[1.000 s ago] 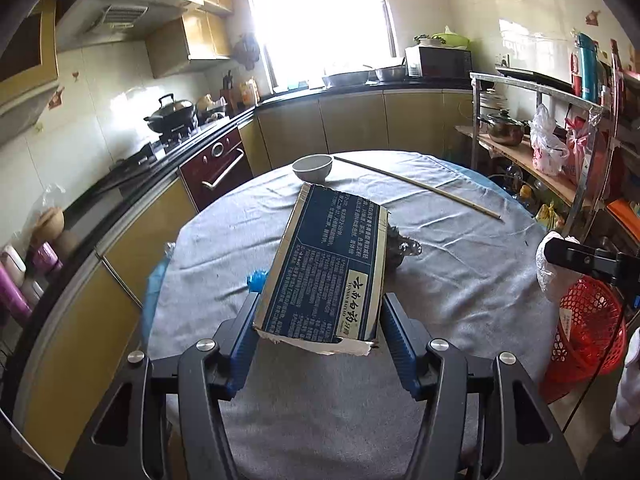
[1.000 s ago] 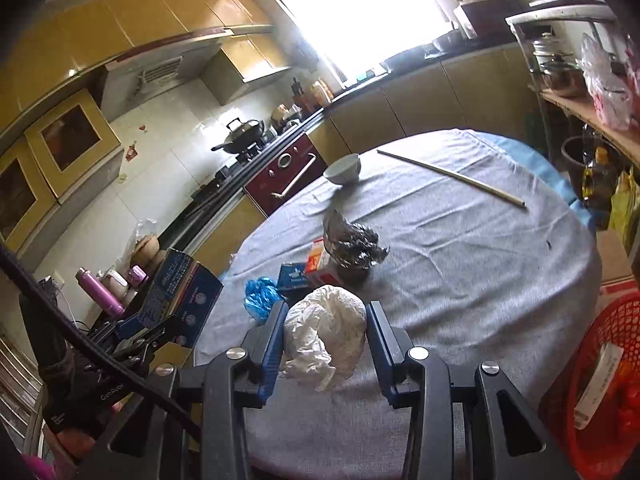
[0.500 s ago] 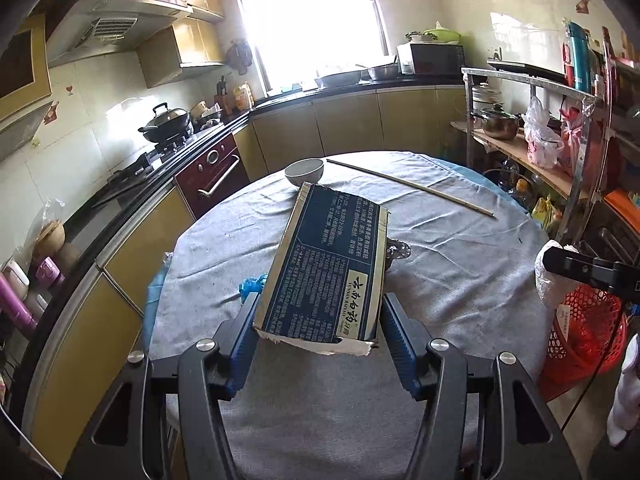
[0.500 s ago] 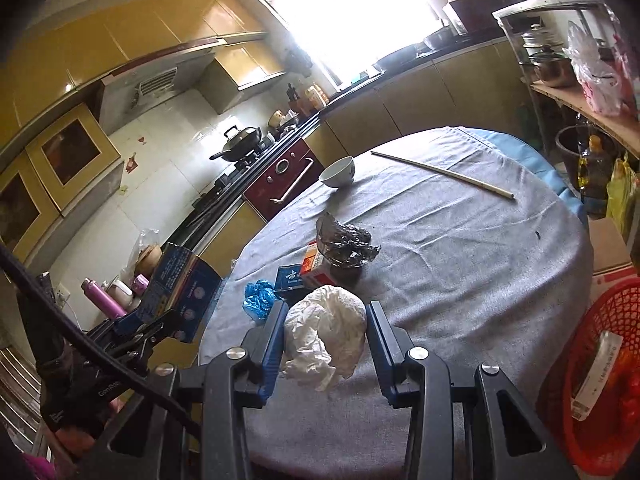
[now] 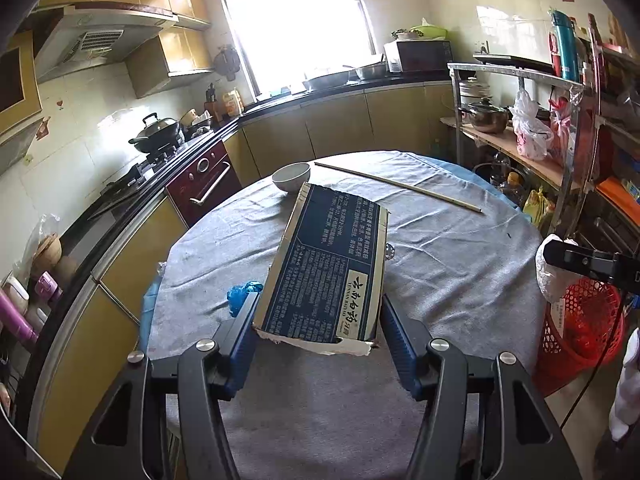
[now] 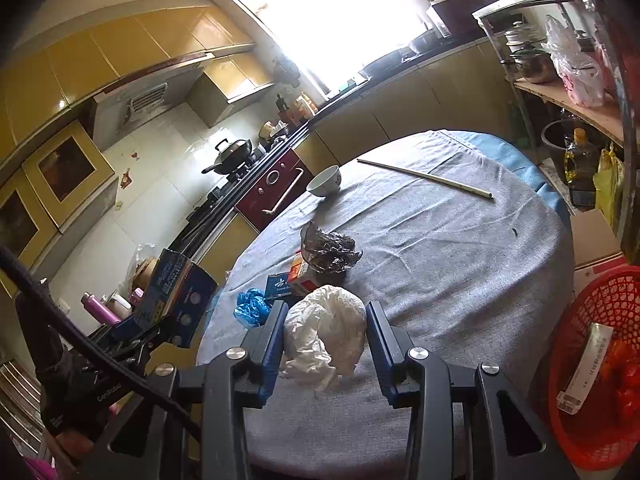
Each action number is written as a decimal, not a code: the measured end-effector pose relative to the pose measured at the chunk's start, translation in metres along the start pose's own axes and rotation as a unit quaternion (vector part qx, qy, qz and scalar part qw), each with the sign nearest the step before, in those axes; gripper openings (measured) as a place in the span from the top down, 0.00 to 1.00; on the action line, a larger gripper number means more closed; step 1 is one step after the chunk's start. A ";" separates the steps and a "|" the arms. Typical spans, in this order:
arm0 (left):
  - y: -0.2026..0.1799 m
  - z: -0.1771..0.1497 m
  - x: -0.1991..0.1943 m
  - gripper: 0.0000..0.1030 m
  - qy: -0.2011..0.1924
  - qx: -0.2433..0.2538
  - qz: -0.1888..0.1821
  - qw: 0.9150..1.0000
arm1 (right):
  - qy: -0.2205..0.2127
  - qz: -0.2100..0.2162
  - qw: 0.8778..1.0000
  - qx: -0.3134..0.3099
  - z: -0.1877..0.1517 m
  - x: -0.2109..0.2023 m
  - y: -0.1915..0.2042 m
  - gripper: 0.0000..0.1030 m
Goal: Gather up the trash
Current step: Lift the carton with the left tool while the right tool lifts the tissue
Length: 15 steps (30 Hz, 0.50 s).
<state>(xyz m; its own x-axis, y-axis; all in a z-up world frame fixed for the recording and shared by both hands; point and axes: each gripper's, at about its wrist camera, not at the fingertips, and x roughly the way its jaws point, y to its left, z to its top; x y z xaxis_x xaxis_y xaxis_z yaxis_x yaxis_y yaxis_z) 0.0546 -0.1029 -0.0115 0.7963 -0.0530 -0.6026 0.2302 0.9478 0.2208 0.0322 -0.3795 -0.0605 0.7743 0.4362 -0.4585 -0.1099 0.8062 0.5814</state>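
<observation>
Left fingers (image 5: 318, 332): clamped on the blue cardboard box (image 5: 326, 268), one finger on each long side, near its torn end.
Right fingers (image 6: 326, 334): clamped on the white crumpled paper (image 6: 326, 330), one on each side.
Blue cardboard box: sticks out past the left fingers, above the worktop (image 5: 440, 264). It looks light, stiff and squashed flat. Holding the two long sides is best, because the torn end could rip.
White crumpled paper: sits between the right fingers, above the worktop. It looks very light and soft, so it squishes and could slip out.
Red basket (image 6: 592, 364): on the floor, off to the right of the right fingers. Inside is a white label strip and something red.
White bowl (image 6: 325, 181): far ahead of the fingers. I cannot see inside.
More trash: a shiny dark wrapper (image 6: 330, 250), small boxes (image 6: 294, 278) and a blue plastic bit (image 6: 252, 308) lie just past the right fingers.
</observation>
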 end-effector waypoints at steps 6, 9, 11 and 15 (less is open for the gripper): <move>-0.005 0.002 0.001 0.41 0.002 0.005 -0.001 1.000 | -0.004 0.000 1.000 0.006 0.000 -0.004 -0.005 0.59; -0.006 0.002 0.003 0.41 0.003 0.008 -0.004 1.000 | -0.007 -0.001 1.000 0.010 -0.001 -0.007 -0.006 0.59; -0.008 0.002 0.003 0.41 0.004 0.011 -0.004 1.000 | -0.008 -0.002 1.000 0.012 -0.001 -0.009 -0.010 0.59; -0.012 0.004 0.005 0.41 0.006 0.016 -0.006 1.000 | -0.011 -0.004 1.000 0.019 -0.001 -0.013 -0.014 0.59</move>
<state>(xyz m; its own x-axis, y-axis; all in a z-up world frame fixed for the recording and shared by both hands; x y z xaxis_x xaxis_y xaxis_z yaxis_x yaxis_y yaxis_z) 0.0579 -0.1159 -0.0146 0.7863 -0.0595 -0.6150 0.2570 0.9366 0.2380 0.0235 -0.3963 -0.0634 0.7886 0.4203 -0.4488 -0.0796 0.7936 0.6033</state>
